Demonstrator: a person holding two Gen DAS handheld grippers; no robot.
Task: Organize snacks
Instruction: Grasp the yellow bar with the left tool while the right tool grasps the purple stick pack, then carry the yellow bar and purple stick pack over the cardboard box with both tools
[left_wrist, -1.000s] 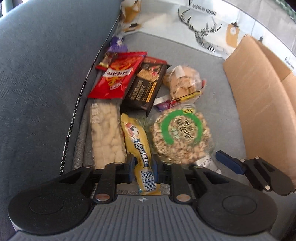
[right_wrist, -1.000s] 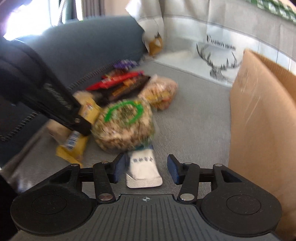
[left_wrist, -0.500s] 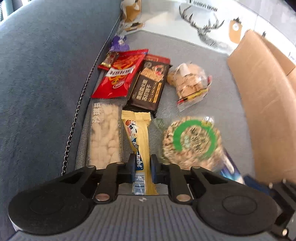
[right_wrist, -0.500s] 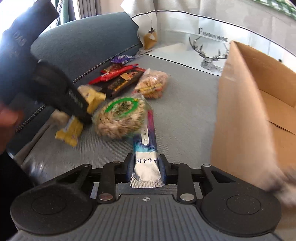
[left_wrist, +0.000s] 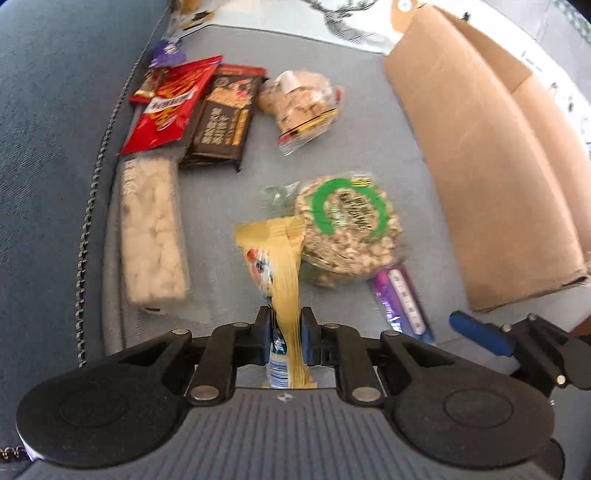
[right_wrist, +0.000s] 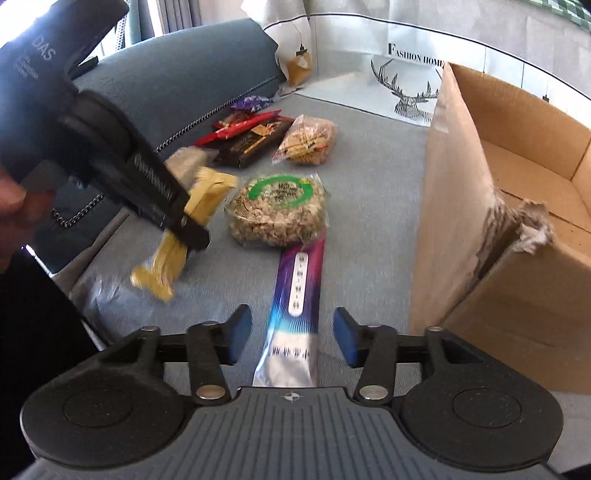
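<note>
Two grippers: left gripper (left_wrist: 283, 334) clamps yellow packet (left_wrist: 280, 266); right gripper (right_wrist: 293, 341), jaws opening, straddles purple packet (right_wrist: 297, 295) beside cardboard box (right_wrist: 491, 206).

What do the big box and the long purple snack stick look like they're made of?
Box: plain brown corrugated cardboard, matte; its torn corner shows frayed paper layers. Purple stick: probably glossy plastic-foil film, going by the sheen and silvery end.

Grey sofa seat (left_wrist: 229, 206): snack packets (left_wrist: 347, 225), cardboard box (left_wrist: 491, 177).
</note>
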